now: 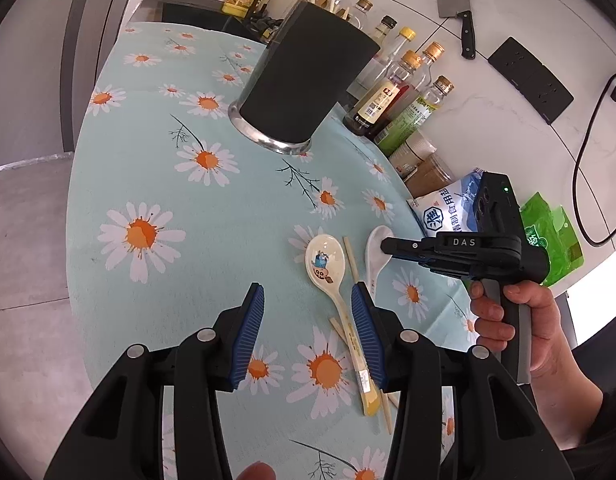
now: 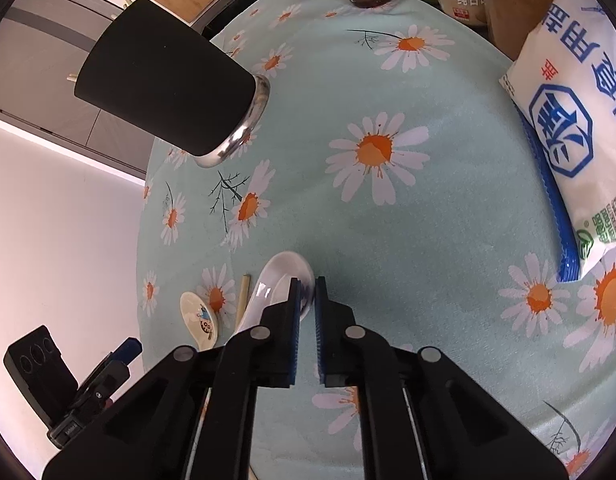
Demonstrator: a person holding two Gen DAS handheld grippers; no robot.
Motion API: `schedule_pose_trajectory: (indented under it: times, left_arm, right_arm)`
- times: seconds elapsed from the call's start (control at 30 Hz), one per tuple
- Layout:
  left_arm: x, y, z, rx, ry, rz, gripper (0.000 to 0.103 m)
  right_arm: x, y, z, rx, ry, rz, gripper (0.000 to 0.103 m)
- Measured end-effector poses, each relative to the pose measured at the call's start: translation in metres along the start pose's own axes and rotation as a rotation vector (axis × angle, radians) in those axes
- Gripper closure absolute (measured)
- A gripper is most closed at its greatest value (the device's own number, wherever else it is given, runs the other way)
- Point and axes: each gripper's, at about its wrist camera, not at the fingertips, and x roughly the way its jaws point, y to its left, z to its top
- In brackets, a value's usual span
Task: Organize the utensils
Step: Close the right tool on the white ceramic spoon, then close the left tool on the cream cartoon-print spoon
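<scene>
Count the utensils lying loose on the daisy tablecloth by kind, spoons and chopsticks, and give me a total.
Spoons: 2 (patterned spoon, white spoon)
Chopsticks: 2 (chopsticks, the second crossing under the patterned spoon's handle)
Total: 4

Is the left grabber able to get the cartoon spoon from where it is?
Probably yes. The left gripper is open, and the cartoon spoon lies just ahead, its handle running back between the fingers. Chopsticks lie close alongside and might get pinched too.
</scene>
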Motion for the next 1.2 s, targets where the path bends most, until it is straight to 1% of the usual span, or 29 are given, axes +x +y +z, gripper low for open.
schedule_pose_trajectory:
  times: [0.13, 0.43, 0.6, 0.93, 1.1, 1.2]
  left_arm:
    - [0.004, 0.003, 0.002, -0.005, 0.004, 0.001, 0.059]
    - [0.007, 0.011, 0.004, -0.009, 0.013, 0.023, 0.059]
    - [0.017, 0.011, 0.008, 0.009, 0.048, 0.039, 0.059]
    - [0.042, 0.002, 0.017, 0.076, 0.113, 0.044, 0.059]
    - [0.056, -0.001, 0.024, 0.089, 0.148, 0.053, 0.059]
    - [0.063, -0.001, 0.027, 0.082, 0.167, 0.026, 0.060]
  right_arm:
    - [-0.003, 0.003, 0.000, -0.025, 0.000, 0.004, 0.097]
    - [-0.018, 0.013, 0.001, -0.091, 0.001, 0.017, 0.098]
    - [-0.029, 0.022, 0.000, -0.135, 0.004, 0.025, 0.098]
    - [-0.064, 0.050, -0.011, -0.293, -0.024, 0.002, 0.098]
    - [-0.086, 0.055, -0.015, -0.322, -0.052, -0.005, 0.098]
    - [-0.096, 0.055, -0.017, -0.325, -0.068, -0.011, 0.098]
